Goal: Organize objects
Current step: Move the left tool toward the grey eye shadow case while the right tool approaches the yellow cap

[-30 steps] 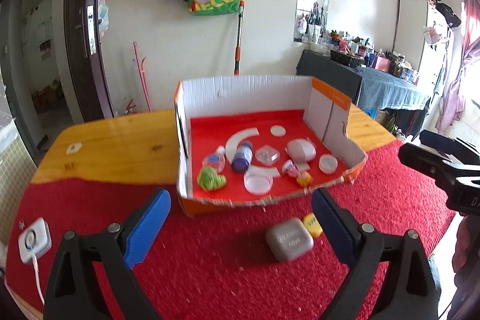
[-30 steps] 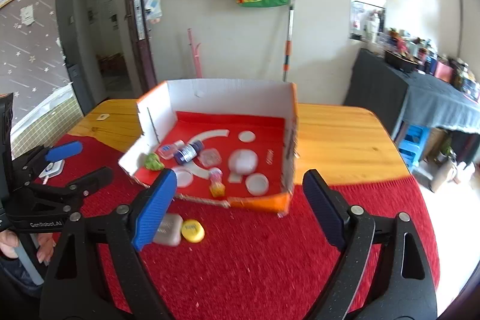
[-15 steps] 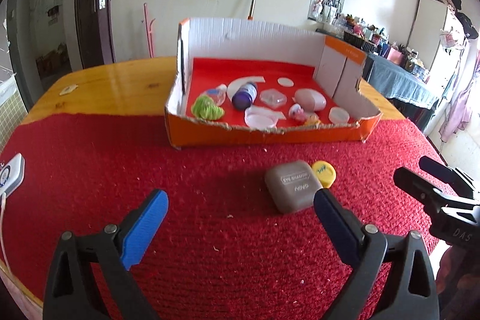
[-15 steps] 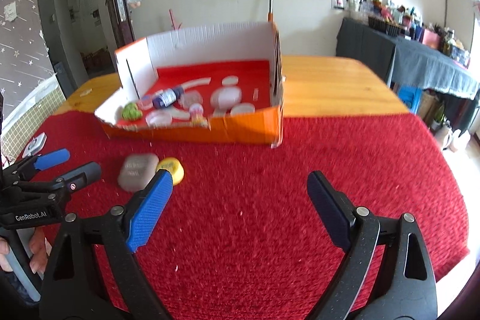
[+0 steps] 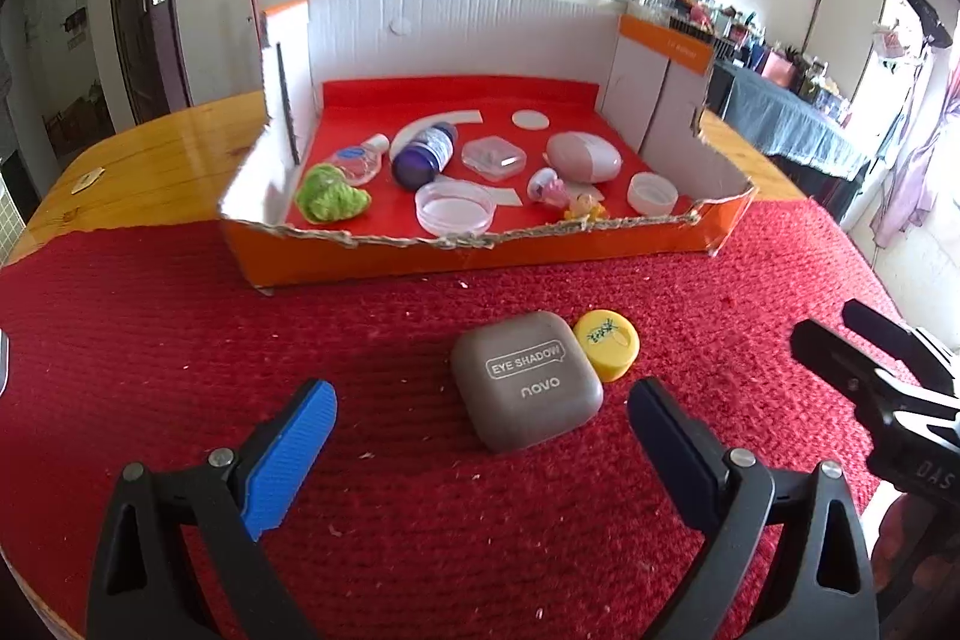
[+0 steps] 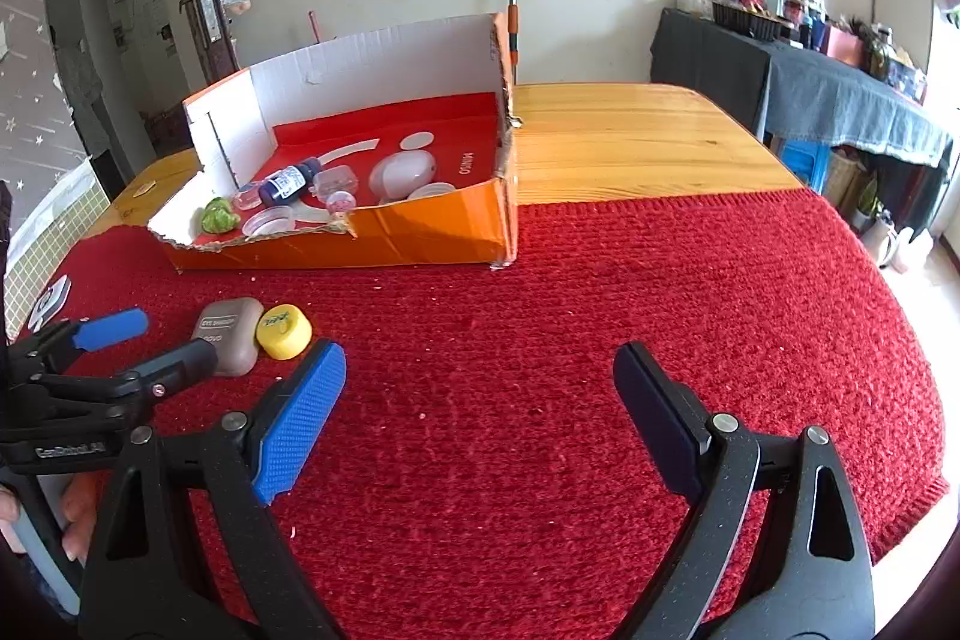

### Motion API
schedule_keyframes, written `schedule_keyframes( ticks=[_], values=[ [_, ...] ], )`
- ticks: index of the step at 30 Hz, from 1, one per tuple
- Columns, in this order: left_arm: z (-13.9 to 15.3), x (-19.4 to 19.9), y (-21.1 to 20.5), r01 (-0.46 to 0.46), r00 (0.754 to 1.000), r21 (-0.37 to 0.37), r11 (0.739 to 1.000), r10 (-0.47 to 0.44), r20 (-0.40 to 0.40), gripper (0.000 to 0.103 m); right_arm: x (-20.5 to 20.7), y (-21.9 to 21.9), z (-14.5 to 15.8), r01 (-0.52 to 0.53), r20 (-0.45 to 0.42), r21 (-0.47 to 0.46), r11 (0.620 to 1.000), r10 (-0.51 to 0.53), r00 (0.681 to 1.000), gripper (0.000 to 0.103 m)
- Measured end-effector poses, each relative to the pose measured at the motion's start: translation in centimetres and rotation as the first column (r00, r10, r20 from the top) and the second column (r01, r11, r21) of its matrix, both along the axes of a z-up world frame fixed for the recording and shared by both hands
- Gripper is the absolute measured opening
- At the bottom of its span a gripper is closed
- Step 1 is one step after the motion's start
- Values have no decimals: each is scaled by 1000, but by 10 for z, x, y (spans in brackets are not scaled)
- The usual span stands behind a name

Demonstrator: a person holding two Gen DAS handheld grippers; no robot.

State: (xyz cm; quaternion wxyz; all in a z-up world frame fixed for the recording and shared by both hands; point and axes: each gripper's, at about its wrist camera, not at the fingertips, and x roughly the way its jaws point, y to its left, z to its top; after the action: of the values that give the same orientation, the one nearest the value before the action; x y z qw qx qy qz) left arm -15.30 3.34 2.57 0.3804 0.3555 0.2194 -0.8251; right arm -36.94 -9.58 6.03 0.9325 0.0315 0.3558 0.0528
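Note:
A grey-brown eye shadow case lies on the red mat, with a yellow cap touching its right corner. My left gripper is open and low, its fingers either side of the case, just short of it. In the right wrist view the case and the cap lie at the left, with the left gripper around the case. My right gripper is open and empty over bare mat, right of both objects.
An orange cardboard box with a red floor stands behind, holding several small items: a green lump, a purple bottle, a clear dish. The red mat covers the near table; bare wood lies beyond.
Both grippers have dropped lower and moved nearer the mat. The left gripper has closed in on the eye shadow case, which now lies between its open fingers.

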Motion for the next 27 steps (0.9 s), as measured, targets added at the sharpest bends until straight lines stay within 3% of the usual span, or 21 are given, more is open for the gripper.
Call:
schedule_keyframes(
  ticks=[6,10,15,20,23,27],
  values=[
    [-15,-5,-12,10,999,39,999,-11,44,100,5,-6,-3,5,-18,5,1000,-5,1000,92],
    [-14,10,-19,-21,998,17,1000,20,54,100,11,-3,-3,-13,-29,12,1000,14,999,92],
    [-13,27,-33,-8,999,36,999,7,41,100,23,18,-8,-99,-58,26,995,100,993,92],
    [-10,26,-32,65,995,-4,998,-65,69,99,35,41,-14,-229,-103,74,971,236,966,92],
    [-6,24,-30,89,991,-45,995,-84,101,95,38,54,-17,-282,-119,45,958,285,951,92],
    [-4,21,-32,129,987,-39,991,-124,104,88,41,67,-20,-325,-142,-9,946,321,936,90]
  ],
)
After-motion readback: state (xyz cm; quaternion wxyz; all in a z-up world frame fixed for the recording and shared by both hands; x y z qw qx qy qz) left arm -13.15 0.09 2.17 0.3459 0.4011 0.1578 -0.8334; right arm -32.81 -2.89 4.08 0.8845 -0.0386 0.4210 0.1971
